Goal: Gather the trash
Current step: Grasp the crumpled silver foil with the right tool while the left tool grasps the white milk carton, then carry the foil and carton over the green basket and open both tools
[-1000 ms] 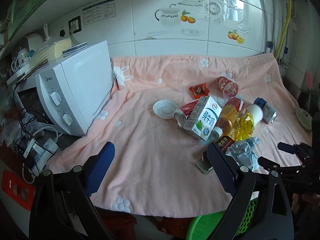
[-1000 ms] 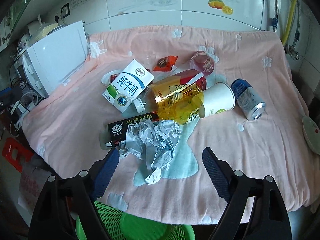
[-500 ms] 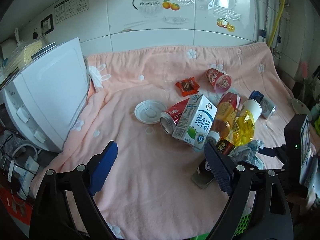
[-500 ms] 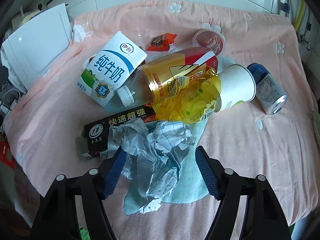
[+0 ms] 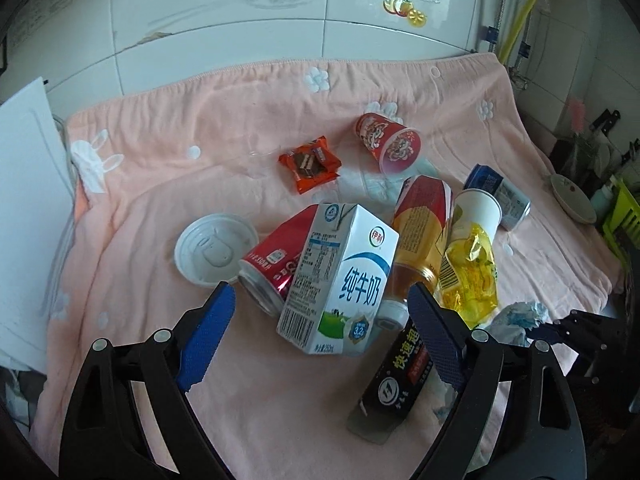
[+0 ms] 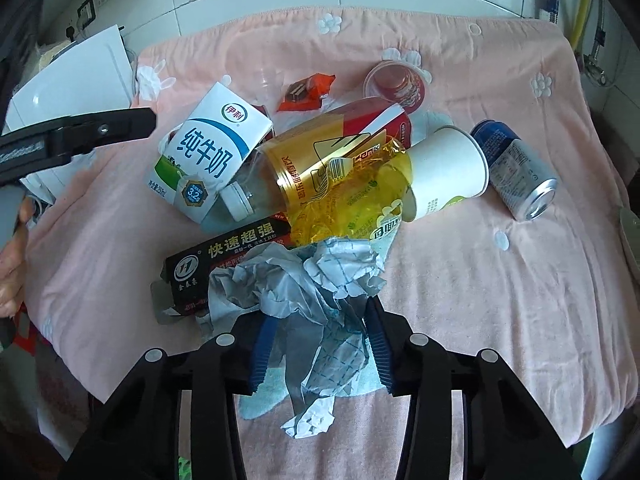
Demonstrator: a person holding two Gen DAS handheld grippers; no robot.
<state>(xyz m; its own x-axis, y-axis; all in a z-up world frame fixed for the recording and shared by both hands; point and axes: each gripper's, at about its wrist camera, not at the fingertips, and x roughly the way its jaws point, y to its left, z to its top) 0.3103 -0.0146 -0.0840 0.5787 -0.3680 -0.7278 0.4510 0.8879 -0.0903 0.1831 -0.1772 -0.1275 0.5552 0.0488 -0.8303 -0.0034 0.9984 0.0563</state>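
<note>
Nearest in the right wrist view, the right gripper [image 6: 320,344] has its jaws clenched on a crumpled wad of grey-blue checked paper [image 6: 304,284], the blue pads pressing into it from both sides while loose ends of it hang below them over the pink towel [image 6: 500,320] that covers the tabletop. The left gripper [image 5: 320,336] has its jaws wide and released, with nothing pressed between the pads; they hover over the near edge of the trash pile, the one white milk carton [image 5: 340,280] standing between and just beyond the two blue fingers. Just past the wad lies one black flat box with yellow lettering [image 6: 228,264], touching the paper. Behind it sits one plastic bottle with a gold and red label [image 6: 320,160], lying on its side with its white cap toward the carton, and one crinkled yellow wrapper [image 6: 352,200] draped over it. Against the wrapper lies one white paper cup [image 6: 448,172] on its side, and beyond that one blue drink can [image 6: 516,172], apart from the pile. One red drink can [image 5: 276,264] lies tucked against the milk carton, with one white round lid [image 5: 216,248] flat on the towel just beside it. Farther back are one orange-red snack wrapper [image 5: 312,164] and one red printed cup [image 5: 388,144] tipped on its side. That makes two cans and two cups. At the far edge the towel meets a white tiled wall [image 5: 224,32].
</note>
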